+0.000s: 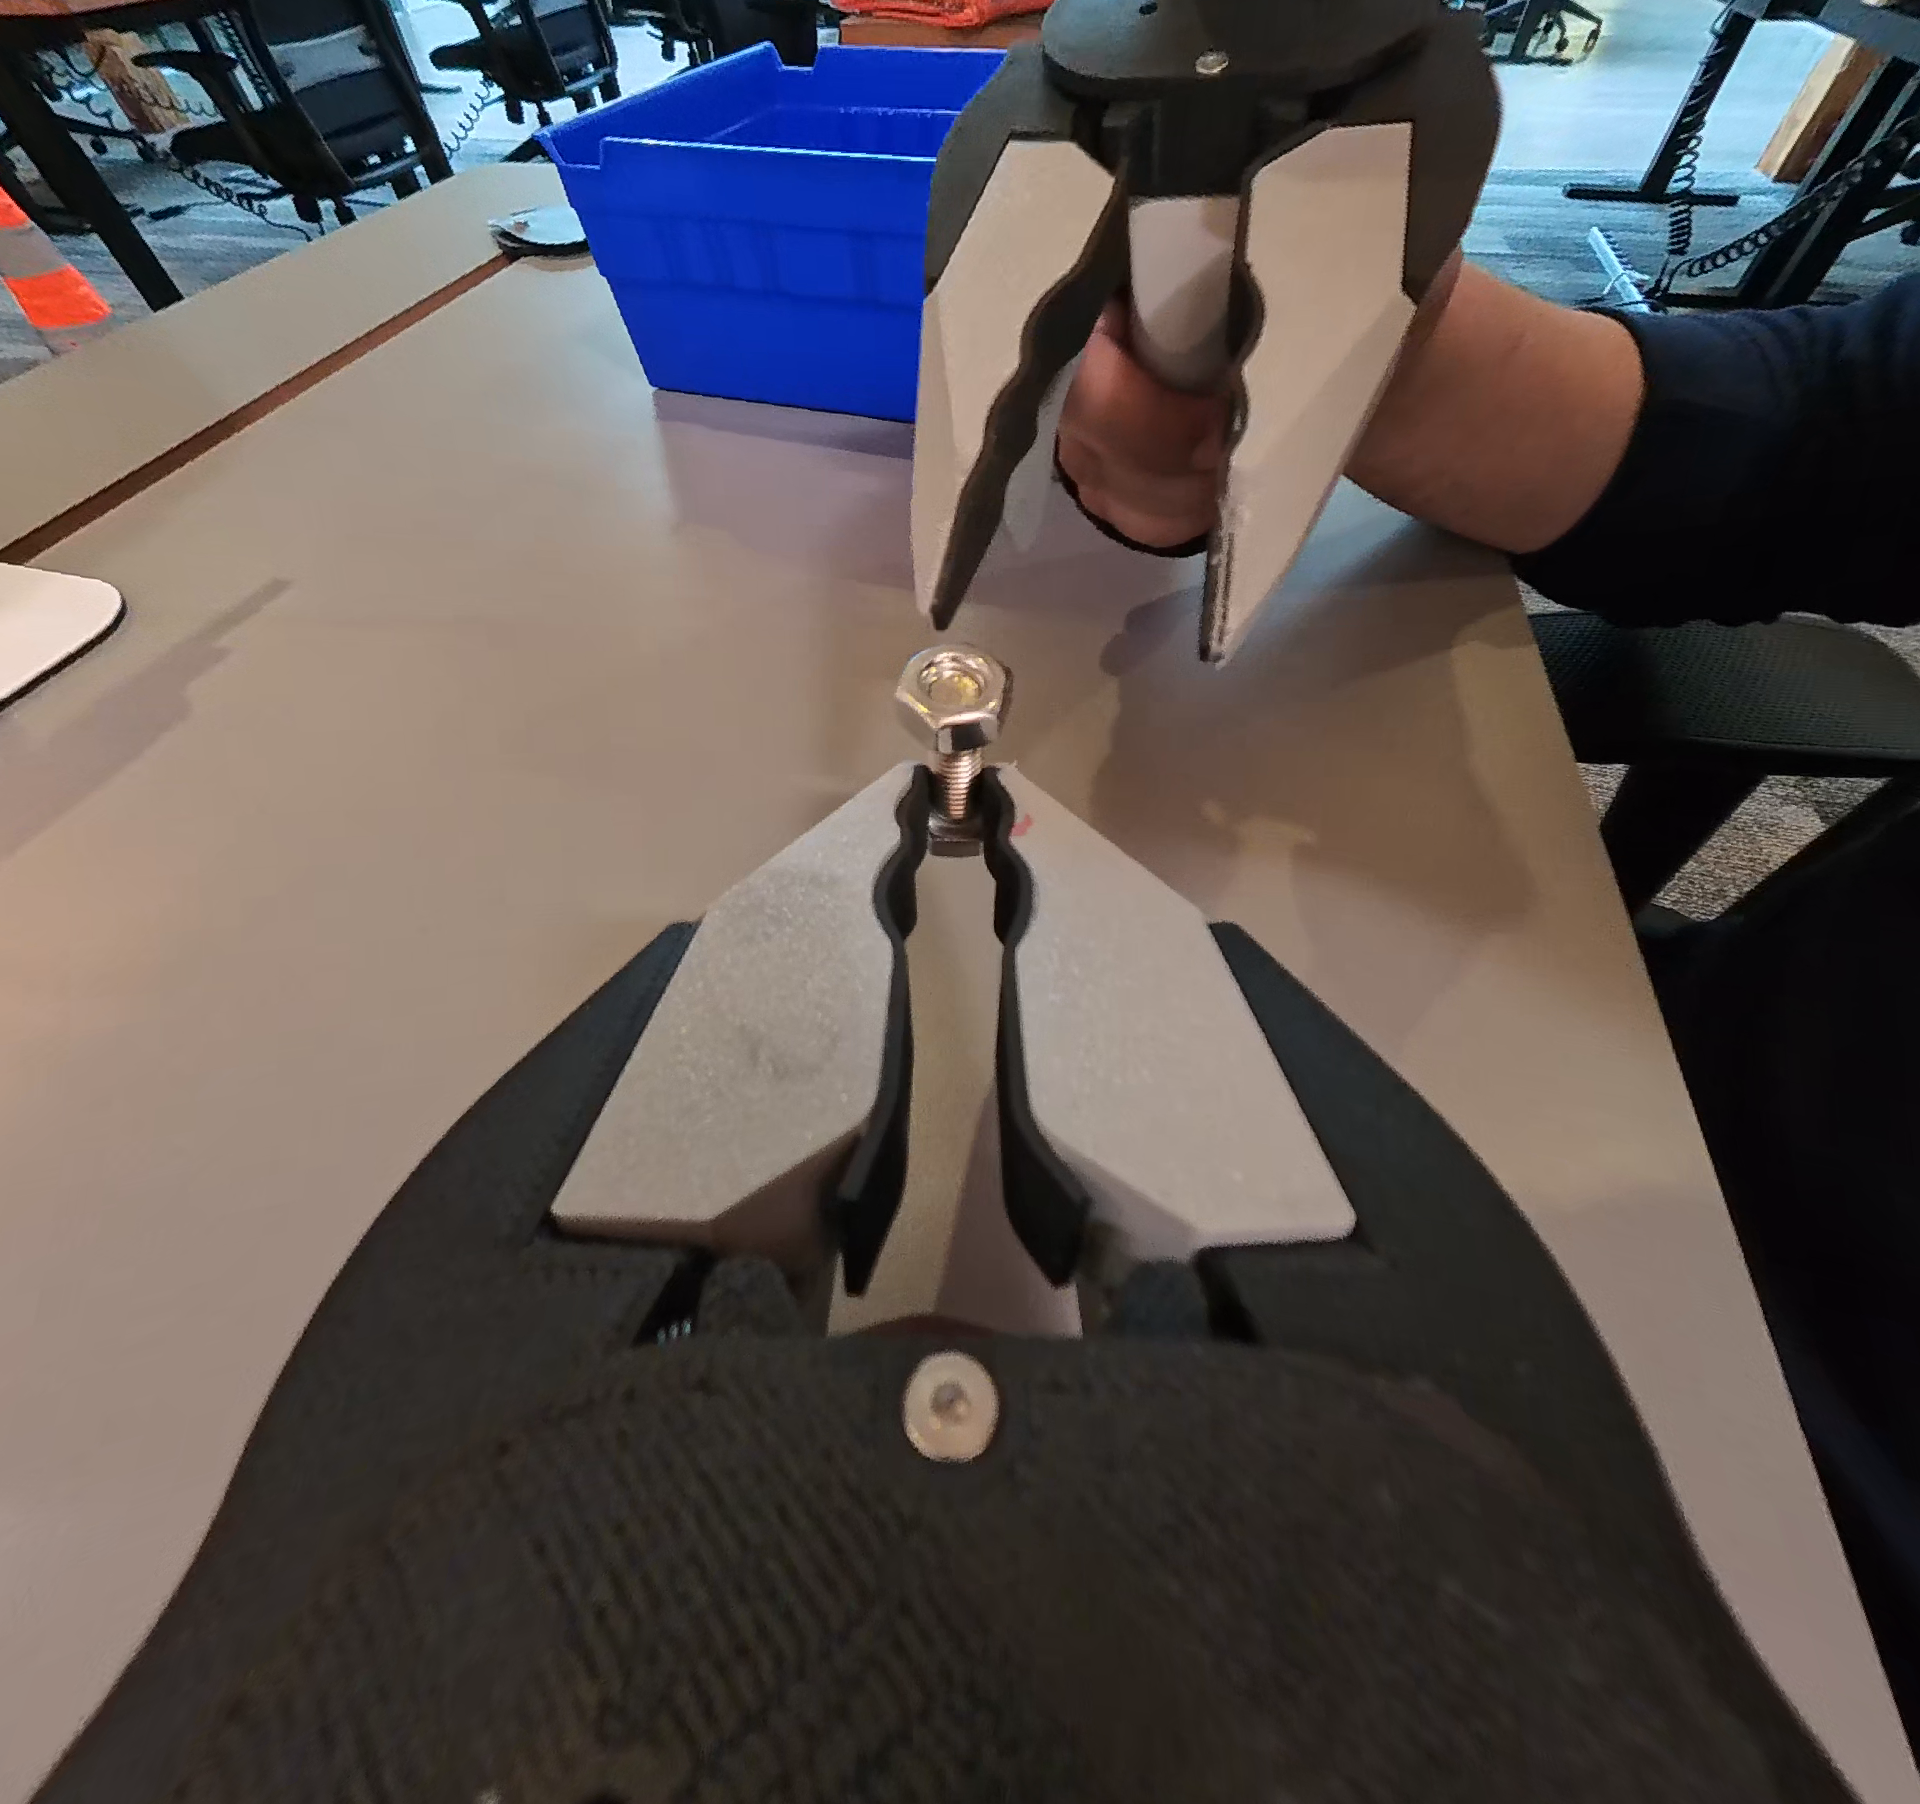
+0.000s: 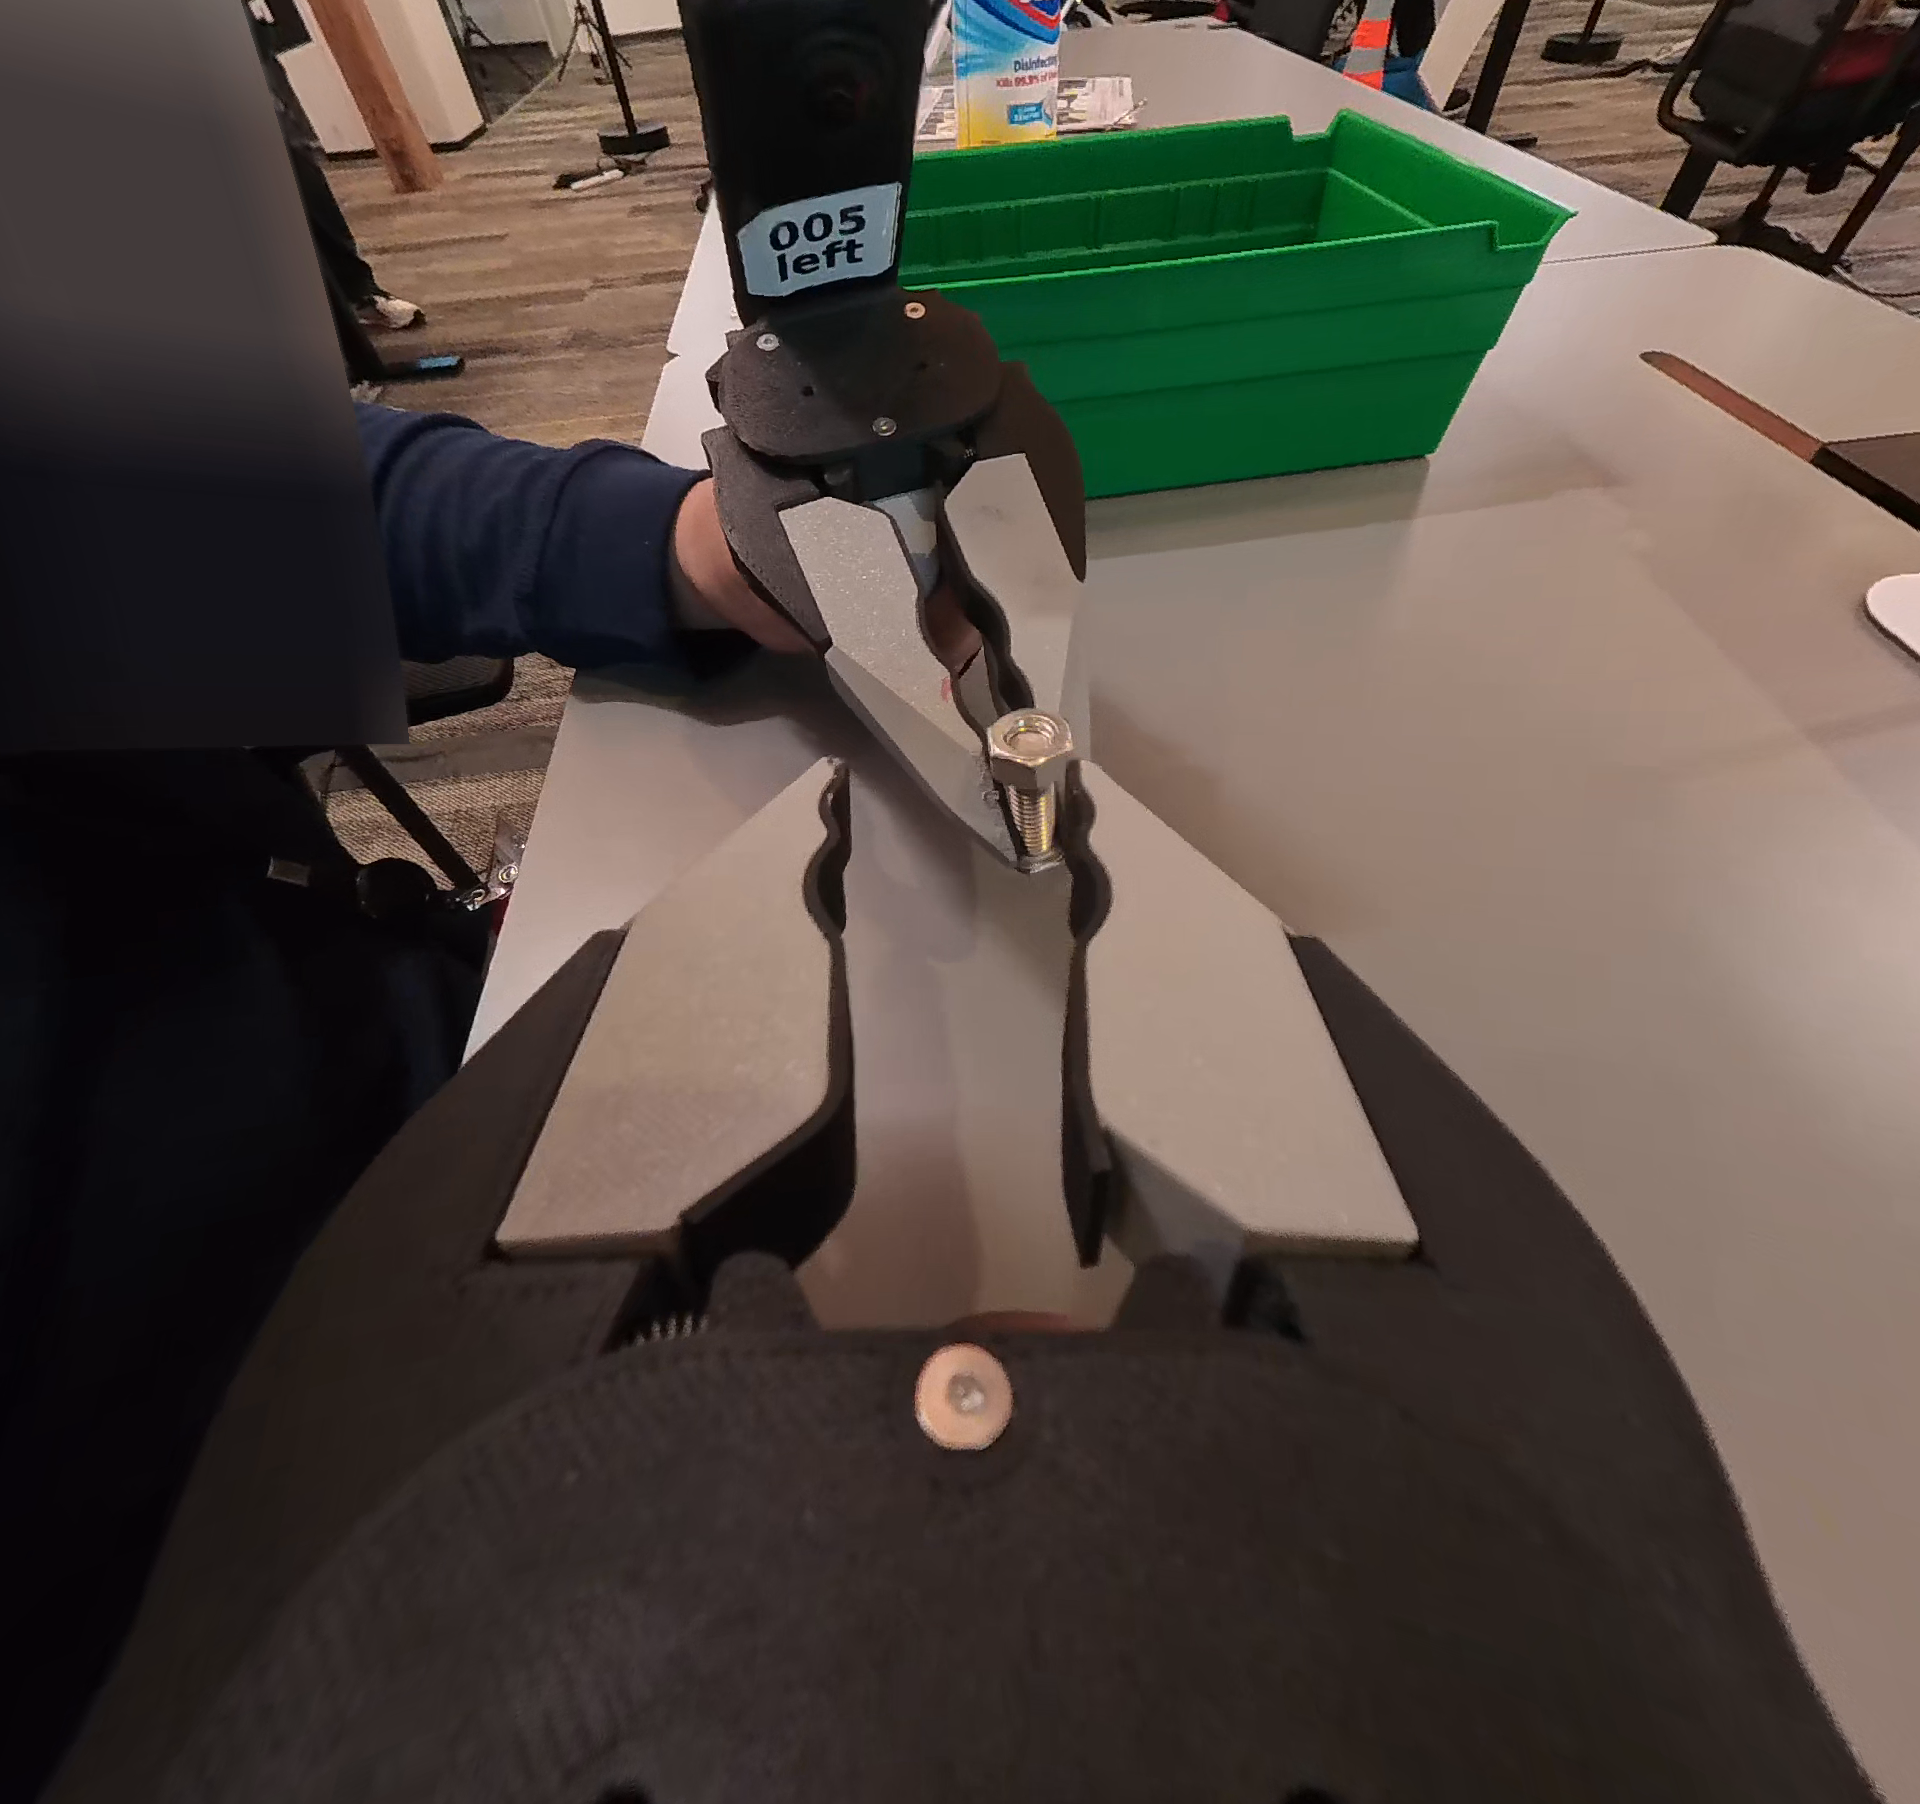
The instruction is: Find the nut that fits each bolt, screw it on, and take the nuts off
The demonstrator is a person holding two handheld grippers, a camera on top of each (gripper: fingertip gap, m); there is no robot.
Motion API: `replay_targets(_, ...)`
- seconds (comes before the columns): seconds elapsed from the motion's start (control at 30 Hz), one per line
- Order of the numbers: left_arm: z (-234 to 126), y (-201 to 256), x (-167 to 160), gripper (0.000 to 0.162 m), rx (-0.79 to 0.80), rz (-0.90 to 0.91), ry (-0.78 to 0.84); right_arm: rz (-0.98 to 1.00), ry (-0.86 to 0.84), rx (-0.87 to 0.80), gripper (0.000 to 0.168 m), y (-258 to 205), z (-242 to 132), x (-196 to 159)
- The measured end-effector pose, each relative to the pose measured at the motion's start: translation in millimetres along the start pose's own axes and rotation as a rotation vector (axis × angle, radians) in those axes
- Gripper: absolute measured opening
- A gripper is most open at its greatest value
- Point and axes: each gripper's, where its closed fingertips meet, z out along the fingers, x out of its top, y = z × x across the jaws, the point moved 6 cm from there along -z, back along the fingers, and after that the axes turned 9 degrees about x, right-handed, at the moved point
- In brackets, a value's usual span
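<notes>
Left gripper [image 1: 956, 798] clamps bolt [image 1: 948, 780] upright, nut [image 1: 953, 692] atop.

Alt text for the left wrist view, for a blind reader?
The left gripper clamps a bolt upright, a nut at its top. The open right gripper hovers just above. A blue bin sits behind on the table.

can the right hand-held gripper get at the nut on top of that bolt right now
Probably yes. The right hand-held gripper is open just above the nut, and the left hand-held gripper clamps the bolt lower down, leaving the nut exposed.
</notes>
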Motion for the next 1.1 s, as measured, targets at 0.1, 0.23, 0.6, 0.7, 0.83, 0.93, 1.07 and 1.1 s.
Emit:
replay_targets(0.1,0,0,0,0.007,0.001,-0.002,0.002,0.006,-0.005,0.002,0.039,0,1,-1)
replay_targets(0.23,0,0,0,0.007,0.001,0.001,0.001,0.004,-0.008,0.017,0.038,-2,2,-1)
replay_targets(0.6,0,0,0,0.007,0.002,0.002,-0.001,-0.011,-0.006,0.054,0.036,-8,3,1)
replay_targets(0.7,0,0,0,0.007,0.002,0.001,0.0,0.001,0.004,0.031,0.036,-4,0,1)
replay_targets(0.83,0,0,1,0.007,0.005,0.002,0.002,0.019,-0.009,-0.012,0.037,2,0,-1)
replay_targets(0.93,-1,-1,1,0.007,0.01,0.0,0.003,0.022,-0.008,-0.002,0.037,1,1,-1)
replay_targets(1.07,-1,-2,1,0.007,0.015,-0.004,0.003,0.012,-0.006,0.063,0.037,-10,9,0)
replay_targets(1.1,-1,-2,1,0.007,0.012,-0.009,0.004,0.004,-0.008,0.087,0.037,-14,11,0)
